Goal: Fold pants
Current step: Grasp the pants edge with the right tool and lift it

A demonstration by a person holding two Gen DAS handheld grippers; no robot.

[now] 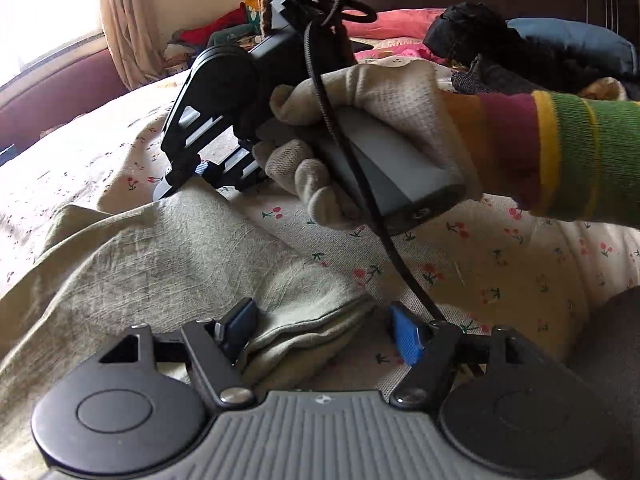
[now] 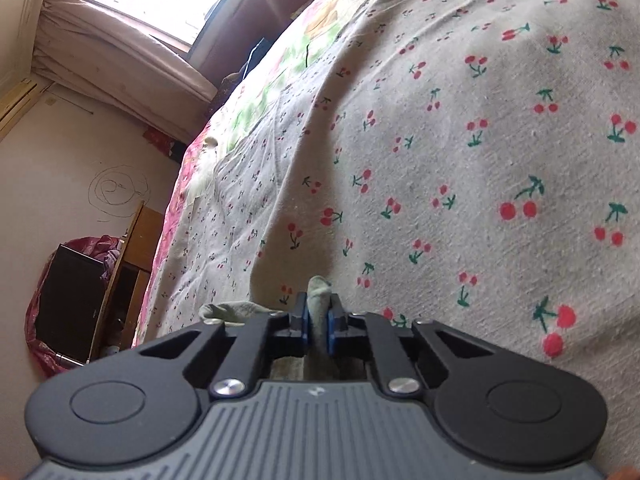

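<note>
Nearest the left wrist camera, the left gripper (image 1: 324,330) stands with its jaws wide apart, two blue pads (image 1: 406,334) showing, one on each finger. Between those fingers lies a hem end of the pants (image 1: 180,264), the pads not pressing on it; whether the left pad touches the cloth I cannot tell. One pair of pants is in view, pale olive-beige and wrinkled, spread over the bed (image 1: 500,264), which wears one cream sheet printed with small red cherries.

Just beyond the pants, a gloved hand (image 1: 360,136) holds the right gripper (image 1: 192,176) by its grey handle, tip down at the upper edge of the cloth. One black cable (image 1: 360,200) runs from that gripper down toward the left one. A striped sleeve (image 1: 568,152) in maroon, yellow and green follows the glove.

From the right wrist camera, the right gripper (image 2: 318,320) is closed on a fold of the pants (image 2: 320,304), a strip of the olive cloth pinched upright between its two blue pads, and more cloth bunched to the left of the fingers.

Farther back in the left view lies a pile of clothes (image 1: 472,40) in black, pink and blue at the head of the bed, one curtain (image 1: 128,20) beside one bright window (image 1: 44,8). The right view shows one wooden cabinet (image 2: 132,264) against the far wall
</note>
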